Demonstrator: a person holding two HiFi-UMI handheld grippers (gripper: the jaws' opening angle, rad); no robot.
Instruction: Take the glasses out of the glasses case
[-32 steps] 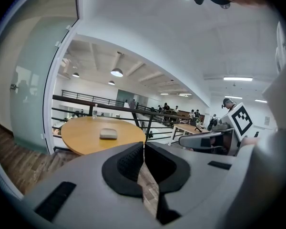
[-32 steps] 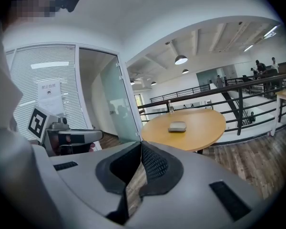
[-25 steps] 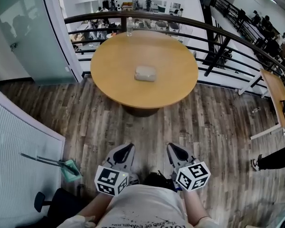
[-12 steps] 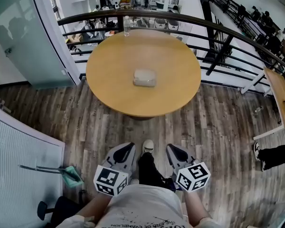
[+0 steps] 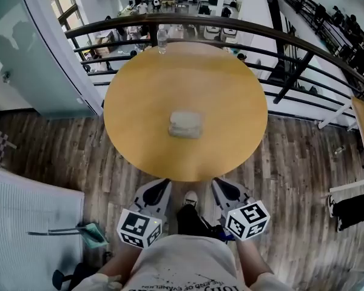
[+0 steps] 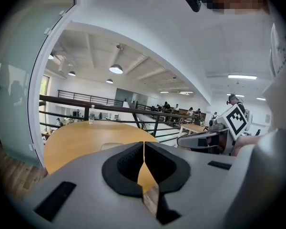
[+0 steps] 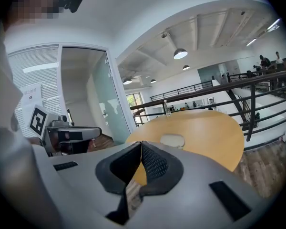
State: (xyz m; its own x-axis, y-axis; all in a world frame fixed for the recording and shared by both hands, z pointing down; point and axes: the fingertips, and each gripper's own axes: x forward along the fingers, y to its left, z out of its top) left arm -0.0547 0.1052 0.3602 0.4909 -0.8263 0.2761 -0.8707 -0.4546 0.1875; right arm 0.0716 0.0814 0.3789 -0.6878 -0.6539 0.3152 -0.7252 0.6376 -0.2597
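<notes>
A round worktop (image 5: 230,90) of smooth, honey-coloured wood is seen from above, set on a floor (image 5: 67,144) of grey-brown wooden planks. Near its centre a glasses case (image 5: 185,123) is laid flat: a pale grey, rounded oblong with a soft matte surface, its lid closed. A clear bottle (image 5: 162,39) is stood upright at the far rim, just inside a curved black metal railing (image 5: 279,38). Two grey moulded tools are held side by side low in the head view, close to the near rim of the worktop and well apart from the case. The left tool (image 5: 159,190) is clenched: its black ribbed pads are pressed together at the tips, with nothing caught between them. The right tool (image 5: 221,188) is clenched in the same way, its dimpled black pads met at the tip and empty. A pale printed shirt (image 5: 182,262) is seen at the bottom edge, between the two arms
</notes>
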